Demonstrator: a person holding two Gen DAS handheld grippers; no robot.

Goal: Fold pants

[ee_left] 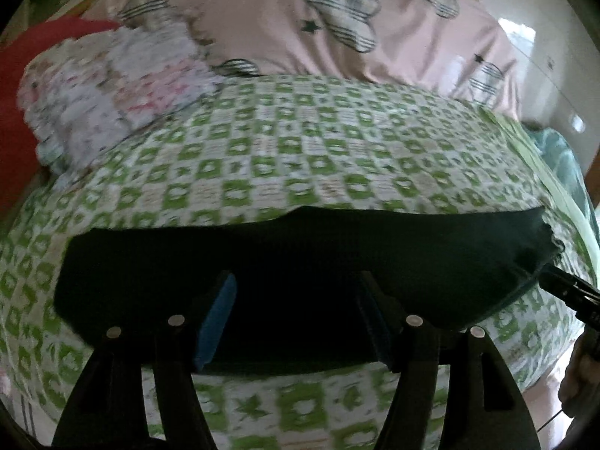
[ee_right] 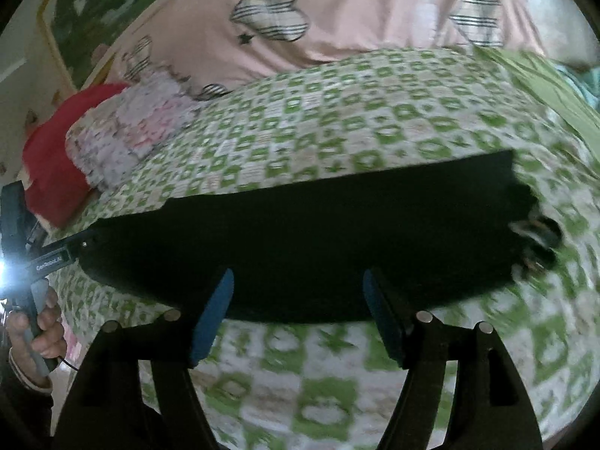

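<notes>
Pants [ee_left: 300,262]: black, folded into a flat band on the green-checked sheet [ee_left: 300,150]; left gripper [ee_left: 296,318] and right gripper [ee_right: 298,315] fingers apart, holding nothing.

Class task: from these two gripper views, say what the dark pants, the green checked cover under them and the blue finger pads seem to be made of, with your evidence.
Dark pants: soft matte cloth, possibly knit; it lies limp, without shine.
Green checked cover: printed woven fabric, probably cotton; flat colour, soft creases.
Blue pads on the fingers: likely foam or rubber; thick, dull, square-edged.

Matt black cloth pants [ee_left: 300,262] lie on printed cotton-like sheet [ee_left: 300,150].
</notes>
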